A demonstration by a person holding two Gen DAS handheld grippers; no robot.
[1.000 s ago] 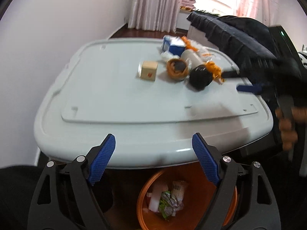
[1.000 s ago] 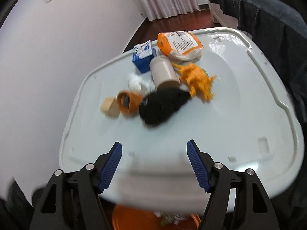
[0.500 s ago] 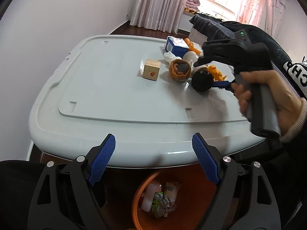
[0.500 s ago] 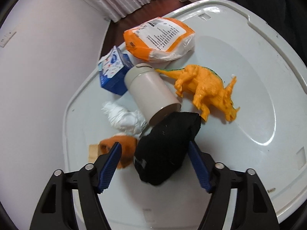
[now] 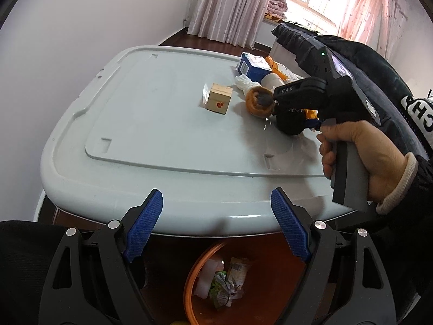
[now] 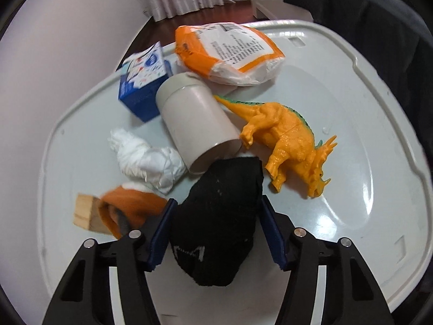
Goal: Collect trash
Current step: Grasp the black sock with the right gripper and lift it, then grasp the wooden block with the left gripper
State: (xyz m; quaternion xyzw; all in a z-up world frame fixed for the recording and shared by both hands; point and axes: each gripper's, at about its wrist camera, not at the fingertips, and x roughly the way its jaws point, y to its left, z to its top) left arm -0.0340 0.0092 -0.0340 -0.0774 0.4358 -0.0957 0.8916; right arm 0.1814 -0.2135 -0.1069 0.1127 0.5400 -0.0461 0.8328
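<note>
A rolled black sock (image 6: pixel 219 216) lies on the grey lid (image 6: pixel 351 140) between the blue pads of my right gripper (image 6: pixel 216 208); the jaws have narrowed around it and touch its sides. It also shows in the left wrist view (image 5: pixel 291 119). Beside it lie an orange sock (image 6: pixel 130 208), a crumpled white tissue (image 6: pixel 146 157), a beige cup (image 6: pixel 197 124) on its side, an orange dinosaur toy (image 6: pixel 289 135), an orange-white packet (image 6: pixel 227 51), a blue carton (image 6: pixel 143 86) and a wooden block (image 5: pixel 219 101). My left gripper (image 5: pixel 216 224) is open and empty at the lid's near edge.
An orange bin (image 5: pixel 238 279) with wrappers in it stands on the floor below the lid's near edge. A white wall (image 5: pixel 67 40) runs along the left. Dark fabric (image 5: pixel 365 62) lies at the right of the lid.
My right gripper has moved forward over the lid to the black sock and its jaws have narrowed around it. My left gripper has stayed open at the near edge.
</note>
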